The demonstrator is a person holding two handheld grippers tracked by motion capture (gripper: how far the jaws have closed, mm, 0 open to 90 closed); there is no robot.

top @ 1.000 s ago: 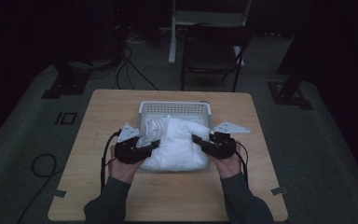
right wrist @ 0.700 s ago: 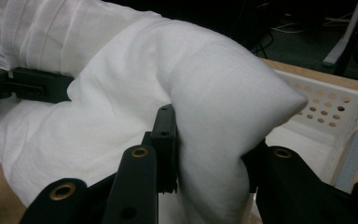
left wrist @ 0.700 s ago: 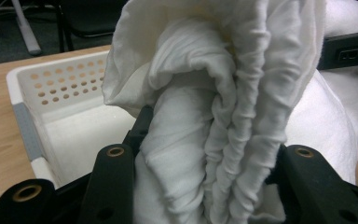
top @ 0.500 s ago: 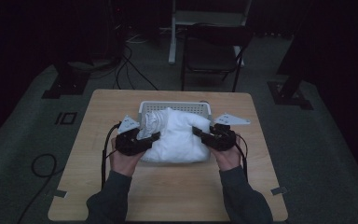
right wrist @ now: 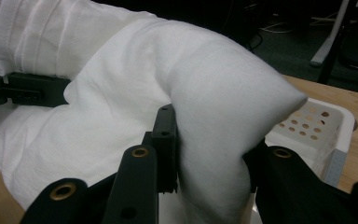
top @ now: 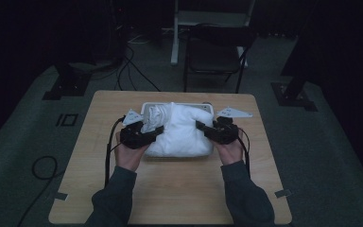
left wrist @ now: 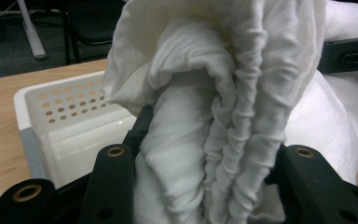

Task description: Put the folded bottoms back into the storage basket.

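On one wooden table [top: 170, 189], two grippers, left gripper [top: 144, 134] and right gripper [top: 216, 131], each clamp one white cloth [top: 179, 132] over one basket [top: 146, 108].

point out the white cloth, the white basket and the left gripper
white cloth [top: 179, 135], high view, middle of the bundle
white basket [left wrist: 74, 116], left gripper view, perforated inner wall
left gripper [top: 151, 134], high view, between its jaw tips

White cloth [right wrist: 135, 107]: bulky, creased, one bunched fold clamped between the black jaws of the right tool [right wrist: 209, 186]. White perforated basket [right wrist: 317, 123]: behind the fold, at right, on the wooden desk [right wrist: 354, 105]. Left tool [right wrist: 23, 91]: black, far left, against the cloth. Background: dark floor, chair legs.
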